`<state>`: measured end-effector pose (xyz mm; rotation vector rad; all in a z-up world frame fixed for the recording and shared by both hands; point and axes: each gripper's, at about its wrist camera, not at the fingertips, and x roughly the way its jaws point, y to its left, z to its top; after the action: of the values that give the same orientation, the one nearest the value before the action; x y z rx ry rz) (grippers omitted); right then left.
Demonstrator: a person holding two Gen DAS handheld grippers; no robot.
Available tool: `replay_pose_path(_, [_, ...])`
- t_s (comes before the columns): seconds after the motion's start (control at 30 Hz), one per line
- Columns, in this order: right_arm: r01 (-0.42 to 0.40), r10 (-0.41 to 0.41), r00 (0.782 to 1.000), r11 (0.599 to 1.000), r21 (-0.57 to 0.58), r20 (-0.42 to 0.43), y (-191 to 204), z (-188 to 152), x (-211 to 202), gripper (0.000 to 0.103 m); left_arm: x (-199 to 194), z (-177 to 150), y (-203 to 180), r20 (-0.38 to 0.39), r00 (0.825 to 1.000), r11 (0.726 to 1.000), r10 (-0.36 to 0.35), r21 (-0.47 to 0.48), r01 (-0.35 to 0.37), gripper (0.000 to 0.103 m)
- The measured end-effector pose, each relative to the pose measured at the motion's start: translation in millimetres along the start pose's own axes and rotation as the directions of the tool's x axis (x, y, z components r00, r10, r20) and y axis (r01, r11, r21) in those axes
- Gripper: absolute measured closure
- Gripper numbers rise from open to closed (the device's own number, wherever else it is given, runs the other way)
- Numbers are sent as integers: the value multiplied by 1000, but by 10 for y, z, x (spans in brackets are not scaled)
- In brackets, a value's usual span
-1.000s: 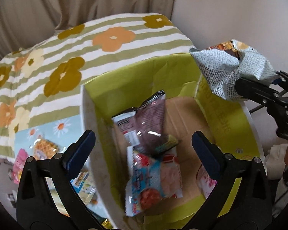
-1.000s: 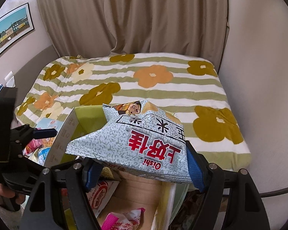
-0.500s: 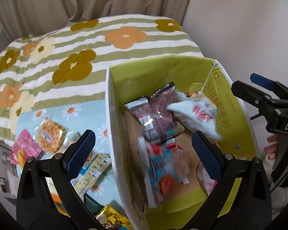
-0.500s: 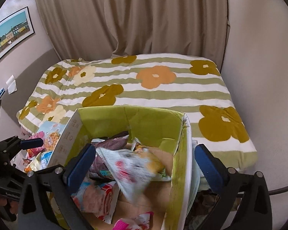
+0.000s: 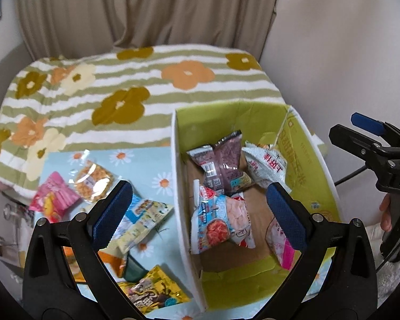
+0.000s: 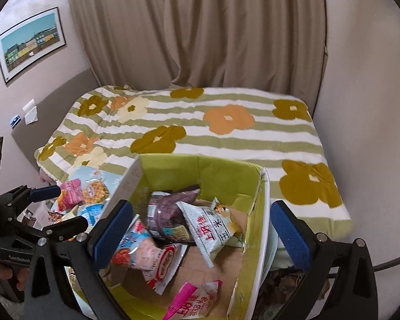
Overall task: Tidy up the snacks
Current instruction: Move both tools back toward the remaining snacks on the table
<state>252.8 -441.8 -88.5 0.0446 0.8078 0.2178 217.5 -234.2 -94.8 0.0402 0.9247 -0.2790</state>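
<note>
Right gripper (image 6: 197,234) fingers spread fully wide, empty. Grey-white rice-cracker bag (image 6: 213,229) lies beyond and below them, between the pads, inside the green box (image 6: 226,170), leaning on the purple packet (image 6: 170,208). Left gripper (image 5: 197,210) fingers wide too, nothing held; loose snacks (image 5: 93,181) lie past its left finger.

The grey speckled snack bag (image 6: 213,226), formerly clamped in the right gripper (image 6: 200,236), now lies inside the green cardboard box (image 6: 256,229), propped against the purple packet (image 6: 168,208). The right gripper's jaws stand wide with nothing between them. The left gripper (image 5: 197,213) has drawn back, revealing more packets beside the box.
</note>
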Motion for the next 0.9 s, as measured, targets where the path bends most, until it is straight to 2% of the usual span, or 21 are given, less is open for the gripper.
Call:
replay_pose_path(0.23, [-75, 76, 997, 997, -37, 33, 240, 4, -198, 0, -450, -135, 177, 49, 997, 998, 61, -38, -59, 3])
replay_pose_path(0.53, [-111, 116, 991, 991, -73, 68, 708, -99, -353, 0, -940, -505, 757, 66, 986, 981, 151, -136, -141, 3])
replay_pose_path(0.77, [-97, 101, 988, 994, -43, 117, 1160, -196, -531, 0, -1208, -799, 1314, 89, 982, 973, 168, -175, -151, 3])
replay_pose_path(0.9, [-83, 85, 989, 996, -18, 118, 1440, -303, -577, 0, -1347, -965, 1676, 82, 986, 974, 145, -186, -127, 3])
